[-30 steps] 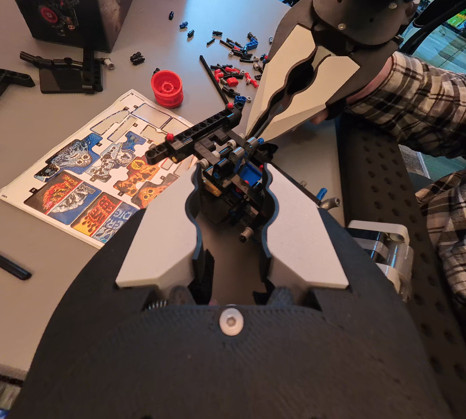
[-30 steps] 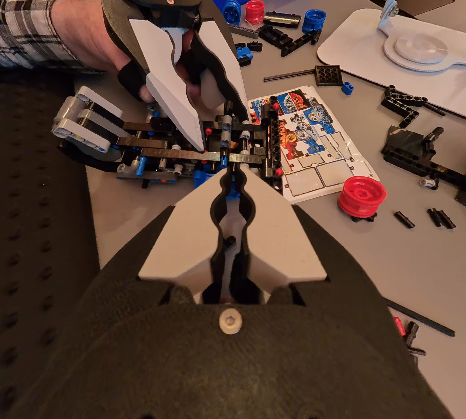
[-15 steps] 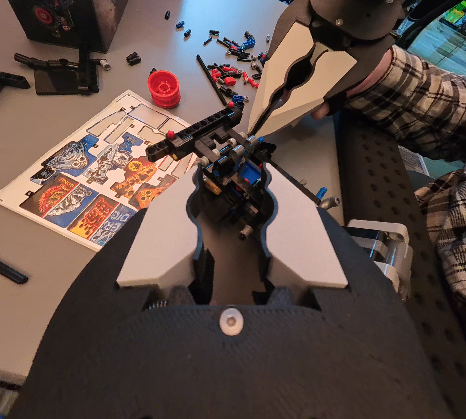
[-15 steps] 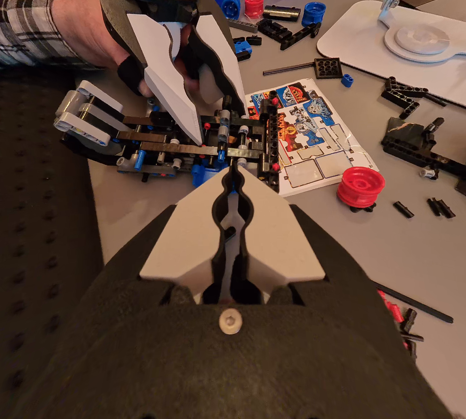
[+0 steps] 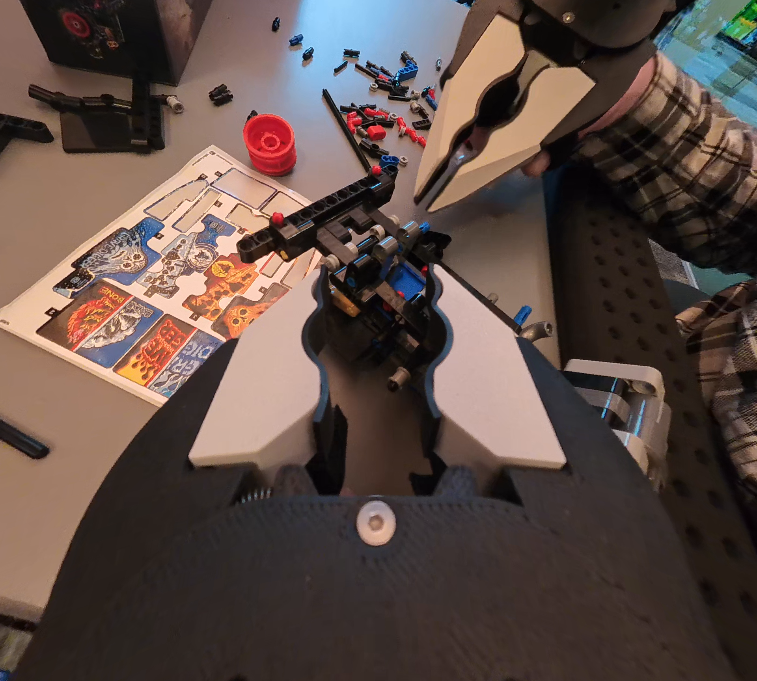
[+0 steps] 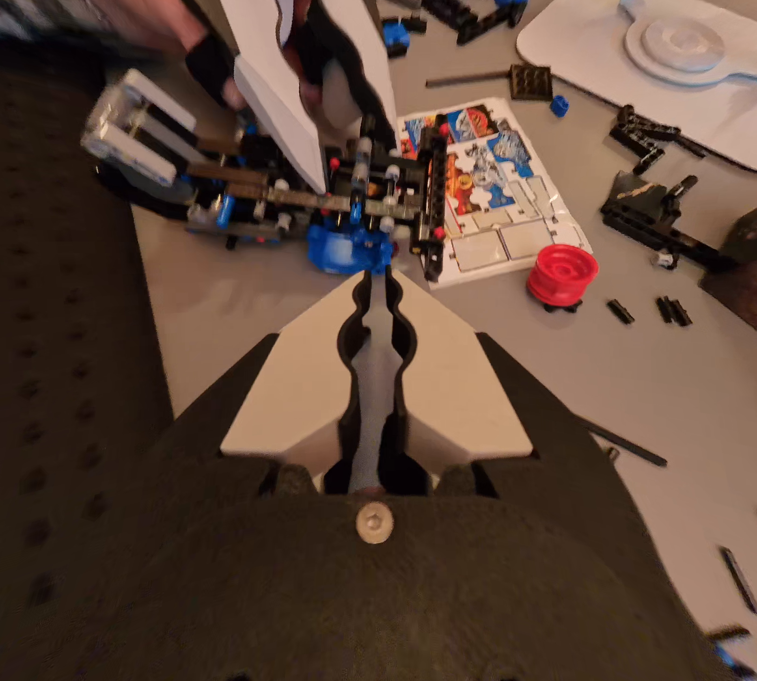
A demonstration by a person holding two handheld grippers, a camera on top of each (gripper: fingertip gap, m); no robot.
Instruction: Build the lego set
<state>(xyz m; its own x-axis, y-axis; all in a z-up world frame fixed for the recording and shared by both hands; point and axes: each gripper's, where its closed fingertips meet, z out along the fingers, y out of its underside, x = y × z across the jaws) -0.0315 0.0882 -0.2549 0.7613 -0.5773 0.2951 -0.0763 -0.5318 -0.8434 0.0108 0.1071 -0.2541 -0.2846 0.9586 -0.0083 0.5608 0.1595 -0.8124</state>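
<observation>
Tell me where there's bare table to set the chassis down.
Bare grey table lies between the right gripper and the red wheel. Crowded: the sticker sheet and the loose pins pile.

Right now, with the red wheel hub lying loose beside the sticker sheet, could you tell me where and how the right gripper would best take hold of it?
Probably across the red wheel hub's ribbed round wall, coming from above. Its open face points up toward the cameras, so the curved sides are exposed all round. The right gripper, nearly closed and empty, would need to open wider than the hub; the sticker sheet leaves room beside it.
</observation>
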